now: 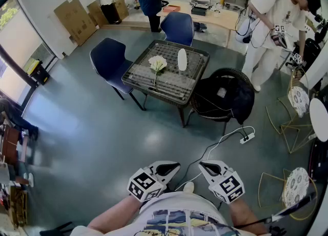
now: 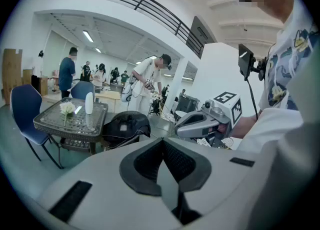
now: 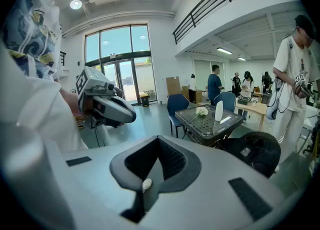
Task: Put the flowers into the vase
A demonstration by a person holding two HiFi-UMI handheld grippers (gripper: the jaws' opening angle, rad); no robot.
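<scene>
A white flower [image 1: 157, 64] with a green stem lies on the small dark glass-topped table [image 1: 154, 87] across the room. A slim white vase [image 1: 182, 59] stands upright just right of it. Both grippers are held close to my body, far from the table. My left gripper [image 1: 174, 166] and right gripper [image 1: 203, 165] point toward each other's tips, both shut and empty. The left gripper view shows its jaws [image 2: 162, 140] meeting, with the flower [image 2: 67, 108] and vase [image 2: 89, 103] far off at left. In the right gripper view the jaws [image 3: 158, 139] meet too, with the flower [image 3: 202, 111] and vase [image 3: 219, 110] beyond.
A black round chair with a dark bag [image 1: 224, 96] stands right of the table. Two blue chairs [image 1: 110, 63] [image 1: 178, 27] flank it at left and behind. A white power strip [image 1: 247, 138] with cable lies on the floor. A person in white [image 1: 271, 30] stands at right, near gold wire stools [image 1: 293, 122].
</scene>
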